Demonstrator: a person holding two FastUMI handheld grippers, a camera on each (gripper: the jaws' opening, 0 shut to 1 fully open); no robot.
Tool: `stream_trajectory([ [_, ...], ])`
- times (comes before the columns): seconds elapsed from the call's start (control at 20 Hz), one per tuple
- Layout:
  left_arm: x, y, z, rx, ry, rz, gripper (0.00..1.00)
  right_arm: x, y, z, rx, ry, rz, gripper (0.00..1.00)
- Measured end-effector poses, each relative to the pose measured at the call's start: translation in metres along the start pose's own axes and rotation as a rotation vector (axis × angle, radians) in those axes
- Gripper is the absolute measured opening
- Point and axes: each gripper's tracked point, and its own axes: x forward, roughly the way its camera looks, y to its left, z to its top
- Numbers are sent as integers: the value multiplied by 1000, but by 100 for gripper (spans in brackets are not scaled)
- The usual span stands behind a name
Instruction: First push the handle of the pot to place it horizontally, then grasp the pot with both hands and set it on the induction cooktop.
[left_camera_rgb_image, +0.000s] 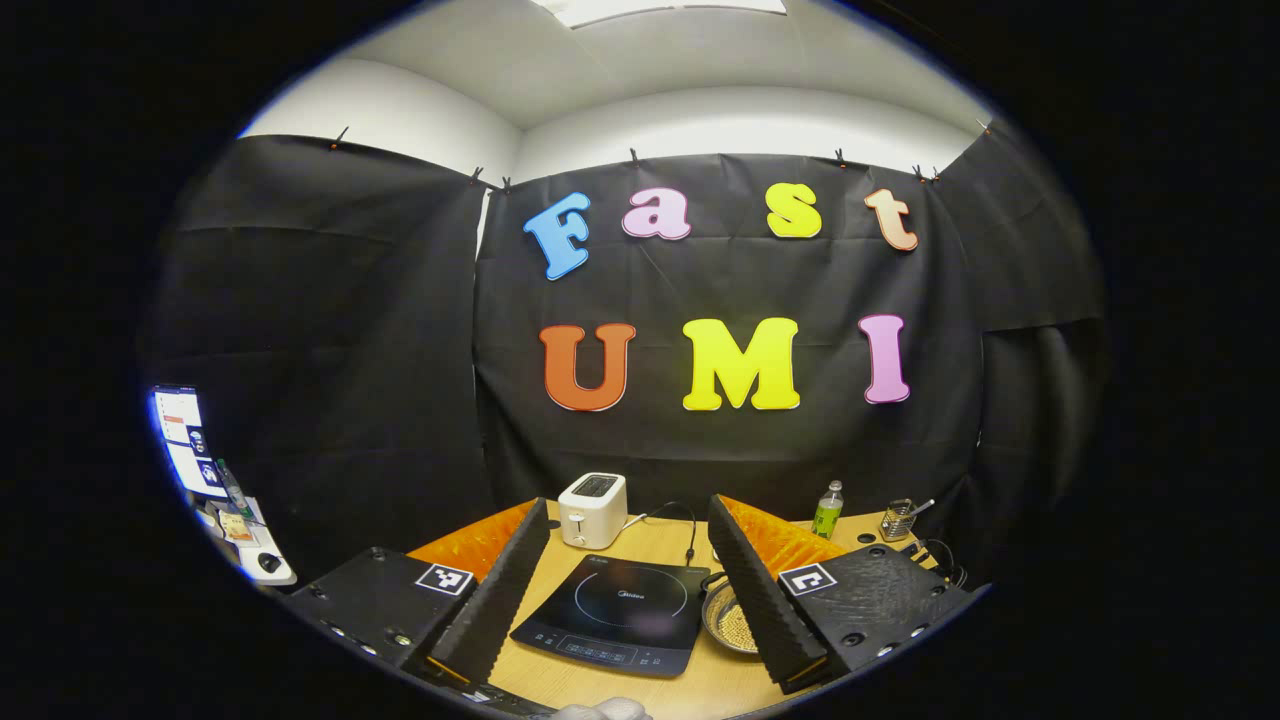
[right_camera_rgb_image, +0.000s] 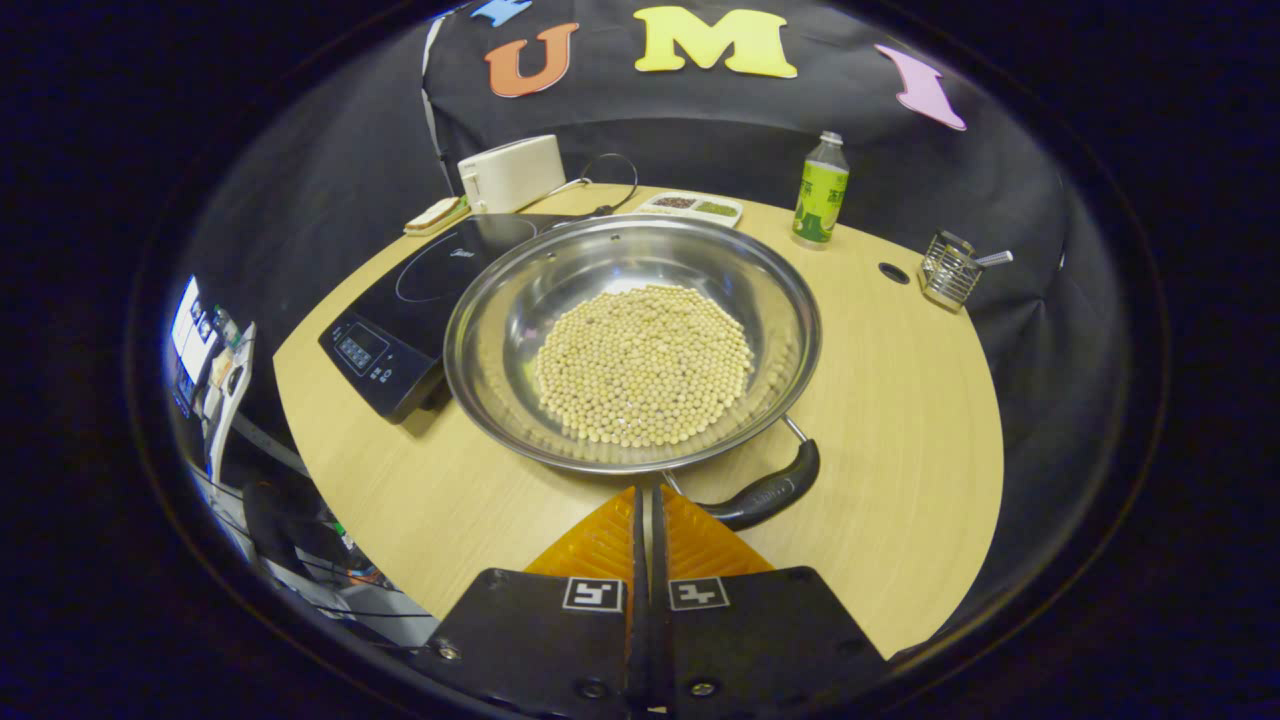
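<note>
A steel pot (right_camera_rgb_image: 500, 300) holding pale round beans (right_camera_rgb_image: 645, 365) stands on the wooden table, touching the right side of the black induction cooktop (right_camera_rgb_image: 420, 280). Its black handle (right_camera_rgb_image: 775, 490) hangs off the near rim, slanting to the right. My right gripper (right_camera_rgb_image: 645, 495) is shut, its tips just short of the rim beside the handle's wire, with nothing between the fingers. In the left gripper view my left gripper (left_camera_rgb_image: 628, 500) stands open and wide above the cooktop (left_camera_rgb_image: 615, 610). A slice of the pot (left_camera_rgb_image: 722, 622) peeks out by its right finger.
A white toaster (right_camera_rgb_image: 510, 170) with its cord stands behind the cooktop. A small divided tray (right_camera_rgb_image: 690, 207), a green bottle (right_camera_rgb_image: 822, 190) and a wire basket (right_camera_rgb_image: 950, 270) line the table's far side. Bare wood (right_camera_rgb_image: 900, 420) lies right of the pot.
</note>
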Motion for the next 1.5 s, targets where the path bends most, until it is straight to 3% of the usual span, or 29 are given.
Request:
stream_trajectory([
  [0.1, 9, -6, -2, -3, 5, -2, 95, 1, -13, 4, 2, -1, -11, 1],
  [0.15, 12, -8, -3, -5, 8, -2, 95, 2, -19, 7, 0, -3, -14, 7],
  [0.25, 18, -10, -5, -9, 13, 3, 95, 3, -33, 14, -11, -11, -28, 0],
  [0.4, 30, -18, -10, -13, 18, 6, 95, 7, -51, 20, -20, -11, -41, 4],
  [0.9, 61, -37, -18, -7, 32, 12, 95, 19, -105, 41, -33, -10, -92, 0],
  [1.2, 63, -39, -18, -4, 38, 8, 95, 12, -108, 44, -38, -24, -108, 0],
  [1.3, 60, -39, -17, -1, 39, -4, 95, 3, -104, 44, -32, -38, -119, 4],
  [1.5, 49, -37, -12, -2, 29, -56, 95, -29, -97, 44, 2, -95, -163, 0],
])
